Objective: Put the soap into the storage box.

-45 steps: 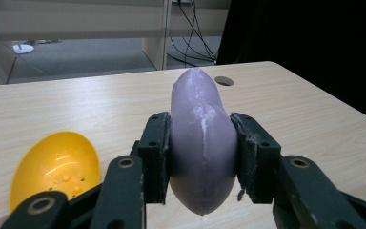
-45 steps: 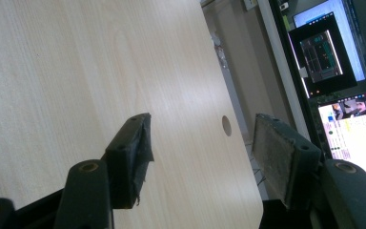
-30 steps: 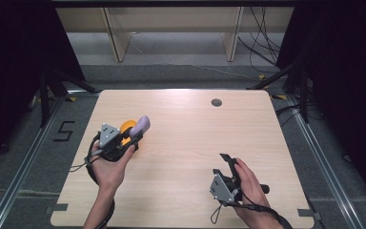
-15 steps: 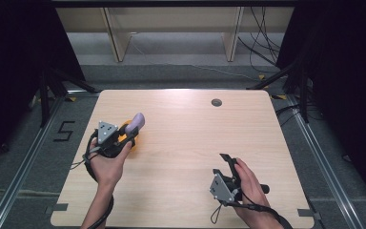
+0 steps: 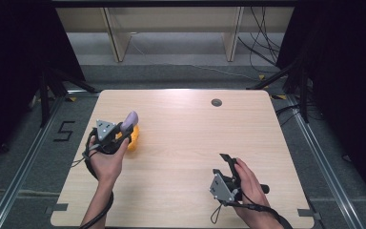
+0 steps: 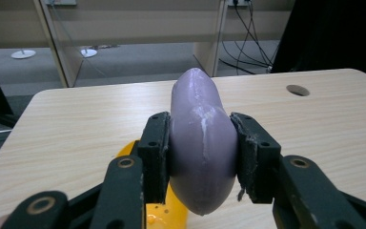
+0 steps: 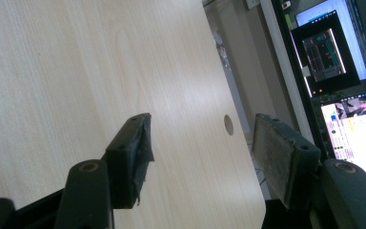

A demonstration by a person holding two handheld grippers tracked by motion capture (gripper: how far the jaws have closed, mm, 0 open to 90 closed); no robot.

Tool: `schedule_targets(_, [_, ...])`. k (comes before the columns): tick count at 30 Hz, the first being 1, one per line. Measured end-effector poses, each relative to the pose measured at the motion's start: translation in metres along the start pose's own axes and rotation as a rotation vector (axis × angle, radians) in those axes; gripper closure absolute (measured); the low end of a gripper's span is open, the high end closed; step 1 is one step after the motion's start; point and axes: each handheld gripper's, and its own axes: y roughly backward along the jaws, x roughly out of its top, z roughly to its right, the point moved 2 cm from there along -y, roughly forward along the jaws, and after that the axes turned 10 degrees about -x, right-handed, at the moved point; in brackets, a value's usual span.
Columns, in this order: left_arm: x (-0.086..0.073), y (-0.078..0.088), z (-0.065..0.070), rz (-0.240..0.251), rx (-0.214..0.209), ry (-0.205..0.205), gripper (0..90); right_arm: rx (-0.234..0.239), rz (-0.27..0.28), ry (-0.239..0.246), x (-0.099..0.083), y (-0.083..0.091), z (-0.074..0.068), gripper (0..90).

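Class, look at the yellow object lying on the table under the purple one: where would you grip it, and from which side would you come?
Probably the yellow object's right end, from the table's middle. That end pokes out bare in the high view. The rest sits under the purple object, which the left gripper holds clamped. The right gripper, open and empty, is nearest for it. Its full shape is hidden, so this is tentative.

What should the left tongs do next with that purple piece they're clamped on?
Probably lift it a little more, straight up. The left tongs are shut on the purple eggplant-shaped toy, which sits right over the yellow object near the table's left edge; whether they touch is unclear. The right tongs are open and far off, so no handover is set up.
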Motion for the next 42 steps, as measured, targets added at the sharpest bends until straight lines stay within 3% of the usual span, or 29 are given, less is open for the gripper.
schedule_targets(16, [-0.016,-0.025,-0.023,-0.037,0.097,0.01,59.1,0.002,-0.001,0.0,0.0,0.0,0.0,39.8])
schedule_targets(19, [-0.023,-0.03,-0.025,-0.059,0.116,0.021,59.1,-0.001,0.02,0.041,0.001,-0.001,0.002,39.8])
schedule_targets(21, [-0.028,-0.033,-0.026,-0.068,0.123,0.021,59.1,-0.006,0.002,0.001,0.0,0.0,0.0,39.8])
schedule_targets(22, [-0.029,-0.035,-0.027,-0.074,0.128,0.019,59.1,-0.006,0.003,0.004,0.0,0.0,0.0,39.8])
schedule_targets(26, [-0.035,-0.039,-0.029,-0.086,0.128,0.025,59.0,-0.001,0.024,0.06,0.001,-0.001,0.002,39.8])
schedule_targets(27, [-0.036,-0.039,-0.028,-0.091,0.133,0.027,59.0,0.006,-0.003,0.01,0.0,0.0,-0.001,39.8])
schedule_targets(29, [-0.039,-0.041,-0.028,-0.096,0.135,0.027,59.0,0.006,0.008,0.019,0.0,0.0,0.0,39.7])
schedule_targets(30, [-0.04,-0.041,-0.028,-0.095,0.138,0.028,59.0,0.003,0.026,0.057,0.001,-0.001,0.002,39.7])
schedule_targets(33, [-0.043,-0.043,-0.029,-0.102,0.14,0.035,59.0,0.008,0.0,0.007,0.0,0.0,-0.001,39.7])
schedule_targets(40, [-0.049,-0.046,-0.03,-0.12,0.141,0.042,58.8,0.008,-0.003,0.018,0.0,0.0,-0.001,39.7])
schedule_targets(42, [-0.051,-0.047,-0.031,-0.121,0.137,0.048,58.8,0.006,0.014,0.044,0.0,-0.001,0.001,39.7])
